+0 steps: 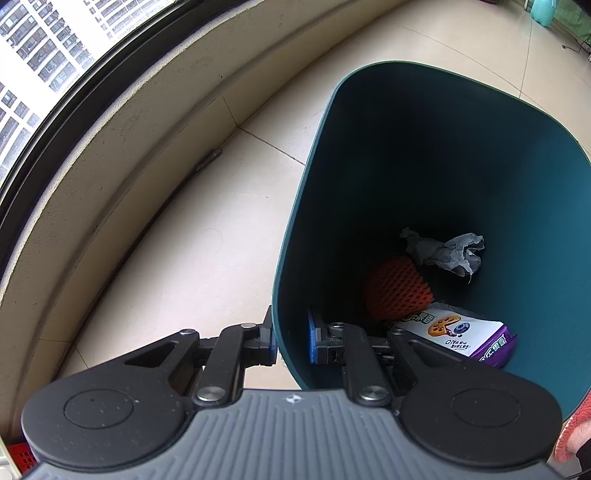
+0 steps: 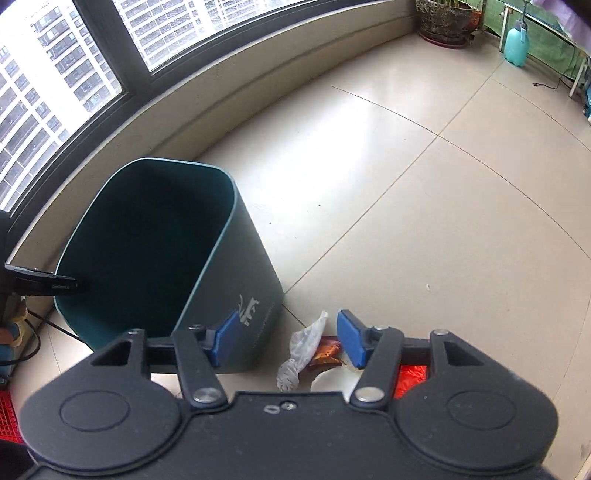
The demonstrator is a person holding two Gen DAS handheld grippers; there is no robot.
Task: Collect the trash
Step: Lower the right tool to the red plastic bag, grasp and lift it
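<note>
A dark teal trash bin (image 1: 424,147) stands on the tiled floor by the window wall. My left gripper (image 1: 292,341) is shut on its near rim, one blue pad outside and one inside. Inside lie a crumpled grey paper (image 1: 447,251), an orange foam net (image 1: 397,291) and a white-and-purple snack packet (image 1: 465,334). In the right wrist view the bin (image 2: 229,280) is at the left. My right gripper (image 2: 286,339) hangs open above the floor, holding nothing. Below it lie a clear plastic wrapper (image 2: 306,341), a brown wrapper (image 2: 327,354) and a red scrap (image 2: 410,376), partly hidden by the gripper body.
A low curved wall (image 2: 258,74) under the windows runs behind the bin. A plant pot (image 2: 443,18) and a teal spray bottle (image 2: 517,44) stand far off at the right. A red crate (image 2: 7,413) and a black cable (image 2: 33,332) sit at the left edge.
</note>
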